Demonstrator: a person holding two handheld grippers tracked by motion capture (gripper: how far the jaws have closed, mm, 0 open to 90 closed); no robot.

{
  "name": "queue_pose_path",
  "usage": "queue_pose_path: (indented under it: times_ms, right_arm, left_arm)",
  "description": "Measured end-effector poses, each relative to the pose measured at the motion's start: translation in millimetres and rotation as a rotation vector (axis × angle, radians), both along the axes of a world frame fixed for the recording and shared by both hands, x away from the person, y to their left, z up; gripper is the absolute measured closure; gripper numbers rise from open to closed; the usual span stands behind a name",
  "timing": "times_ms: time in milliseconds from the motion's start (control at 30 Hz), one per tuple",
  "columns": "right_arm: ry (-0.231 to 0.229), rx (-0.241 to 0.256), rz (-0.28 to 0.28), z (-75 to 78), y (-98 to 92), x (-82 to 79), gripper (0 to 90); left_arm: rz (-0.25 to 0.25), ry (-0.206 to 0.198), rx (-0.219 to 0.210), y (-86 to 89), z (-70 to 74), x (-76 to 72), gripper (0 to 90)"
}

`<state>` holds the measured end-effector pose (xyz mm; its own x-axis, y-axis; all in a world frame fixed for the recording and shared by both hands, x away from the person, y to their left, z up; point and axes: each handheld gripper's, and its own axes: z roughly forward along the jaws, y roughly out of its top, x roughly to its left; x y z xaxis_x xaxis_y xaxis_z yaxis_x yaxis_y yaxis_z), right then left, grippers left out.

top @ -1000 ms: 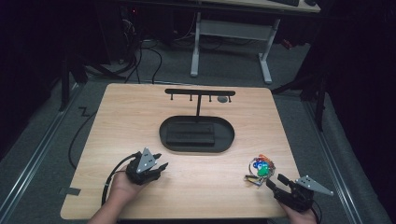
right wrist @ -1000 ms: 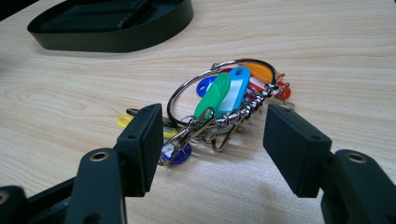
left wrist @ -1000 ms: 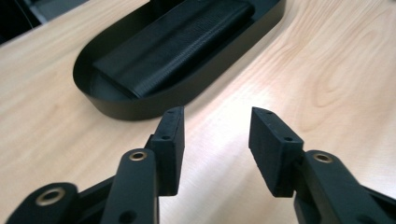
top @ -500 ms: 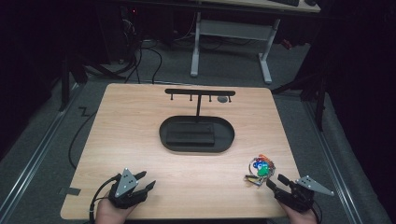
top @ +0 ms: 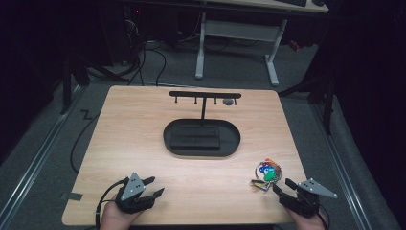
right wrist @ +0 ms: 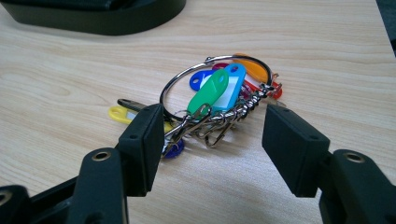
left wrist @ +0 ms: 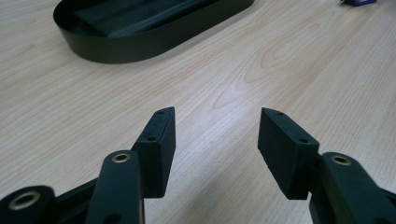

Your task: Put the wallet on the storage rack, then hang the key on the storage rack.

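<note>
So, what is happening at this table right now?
A person holds a gripper in each hand at the near edge of a wooden table. The right gripper, jaws open, points at a ring of coloured key tags lying on the table, not yet gripping it. The left gripper is open over bare wood. Farther back stands a black oval tray with a hook rack.

The high view looks forward and down over the whole bench (top: pixel 143 143). Each tool camera sits low and close above the wood, and both share the black tray (left wrist: pixel 140 44) at their frame tops.
</note>
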<state>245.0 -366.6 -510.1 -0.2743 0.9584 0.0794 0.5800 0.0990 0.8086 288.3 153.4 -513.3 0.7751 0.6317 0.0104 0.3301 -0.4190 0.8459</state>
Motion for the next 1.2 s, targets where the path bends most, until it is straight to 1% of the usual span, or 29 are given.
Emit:
queue_pose_path:
  times_ms: [33, 67, 100, 133, 167, 200, 233, 267, 300, 367, 433, 467, 500, 533, 600, 667, 700, 733, 767, 833, 900, 933, 967, 1000, 1033, 1133, 1167, 1200]
  right_arm:
    - [0.021, -0.015, 0.002, 3.2, 3.5, 2.8, 39.4]
    - [0.021, -0.015, 0.002, 3.2, 3.5, 2.8, 39.4]
    - [0.037, -0.045, 0.008, 9.6, 8.2, 7.0, 39.1]
    - [0.046, -0.051, 0.009, 12.0, 10.1, 8.2, 39.0]
    - [0.055, -0.070, 0.016, 15.2, 12.0, 10.3, 38.9]
    - [0.055, -0.070, 0.016, 15.2, 12.0, 10.3, 38.9]
    - [0.079, -0.081, 0.014, 21.2, 15.2, 14.5, 38.8]
    - [0.079, -0.081, 0.014, 21.2, 15.2, 14.5, 38.8]
    - [0.112, -0.069, 0.016, 26.8, 16.0, 20.6, 38.8]
    - [0.118, -0.075, 0.021, 28.6, 16.2, 22.7, 38.9]
    - [0.140, -0.105, 0.036, 32.2, 16.7, 28.9, 39.8]
    - [0.168, -0.129, 0.045, 35.1, 16.0, 35.7, 39.8]
    - [0.168, -0.129, 0.045, 35.1, 16.0, 35.7, 39.8]
    - [0.180, -0.139, 0.047, 36.5, 15.7, 39.0, 40.1]
    - [0.213, -0.145, 0.043, 39.3, 15.0, 45.5, 41.0]
    - [0.239, -0.136, 0.041, 41.7, 14.8, 50.0, 41.9]
    - [0.263, -0.141, 0.052, 44.2, 15.7, 54.1, 41.9]
    - [0.263, -0.141, 0.052, 44.2, 15.7, 54.1, 41.9]
    - [0.290, -0.148, 0.057, 46.1, 16.7, 57.8, 41.9]
    - [0.320, -0.171, 0.067, 47.9, 18.4, 61.7, 41.9]
    - [0.345, -0.205, 0.081, 48.9, 20.0, 65.5, 42.1]
    - [0.345, -0.205, 0.081, 48.9, 20.0, 65.5, 42.1]
    - [0.363, -0.229, 0.092, 50.7, 20.4, 68.9, 43.1]
    - [0.363, -0.229, 0.092, 50.7, 20.4, 68.9, 43.1]
    - [0.385, -0.251, 0.098, 52.8, 20.4, 72.9, 44.2]
    - [0.396, -0.256, 0.106, 54.3, 20.0, 76.4, 44.6]
    - [0.414, -0.268, 0.116, 57.0, 20.2, 80.9, 45.6]
    - [0.414, -0.268, 0.116, 57.0, 20.2, 80.9, 45.6]
  left_arm:
    - [-0.002, -0.002, 0.001, -0.3, 0.2, 0.6, 46.9]
    - [-0.005, -0.003, 0.001, 0.0, 0.1, 1.3, 46.9]
    - [-0.008, 0.000, -0.002, 1.5, -0.1, 2.7, 46.7]
    - [-0.006, 0.001, -0.007, 2.4, -0.1, 3.0, 46.6]
    - [-0.001, 0.007, -0.006, 4.1, 0.3, 3.6, 46.6]
    - [-0.001, 0.007, -0.006, 4.1, 0.3, 3.6, 46.4]
    - [0.003, 0.023, -0.025, 8.0, 0.3, 4.1, 46.4]
    - [0.003, 0.023, -0.025, 8.0, 0.3, 4.1, 46.3]
    - [0.005, 0.021, -0.026, 9.4, 0.7, 3.9, 46.0]
    - [0.005, 0.015, -0.016, 10.1, 1.5, 3.4, 45.6]
    - [0.005, 0.007, -0.004, 10.2, 2.0, 3.1, 44.5]
    - [0.000, 0.013, -0.005, 10.2, 1.6, 3.4, 44.5]
    - [0.000, 0.013, -0.005, 10.2, 1.6, 3.4, 44.5]
    - [-0.001, 0.015, -0.004, 9.9, 1.2, 3.5, 44.5]
    - [-0.005, 0.020, 0.006, 9.2, 0.2, 3.5, 44.5]
    - [-0.011, 0.026, 0.007, 8.8, -1.0, 3.0, 44.5]
    - [-0.014, 0.027, 0.009, 8.7, -1.2, 2.7, 44.6]
    - [-0.016, 0.025, 0.010, 8.6, -1.2, 2.6, 44.6]
    - [-0.015, 0.024, 0.009, 8.5, -1.2, 2.3, 44.6]
    - [-0.019, 0.023, 0.009, 8.4, -1.1, 2.3, 44.6]
    - [-0.025, 0.023, 0.013, 8.0, -1.6, 2.8, 45.0]
    - [-0.025, 0.023, 0.013, 8.0, -1.6, 2.8, 45.0]
    - [-0.028, 0.023, 0.014, 7.0, -2.0, 3.3, 44.8]
    - [-0.028, 0.023, 0.014, 7.0, -2.0, 3.3, 44.7]
    - [-0.029, 0.023, 0.016, 6.7, -2.6, 3.4, 44.7]
    - [-0.033, 0.012, 0.019, 6.8, -2.9, 3.2, 44.6]
    - [-0.034, 0.007, 0.015, 7.8, -2.8, 3.8, 44.6]
    - [-0.034, 0.007, 0.015, 7.8, -2.8, 3.8, 44.6]
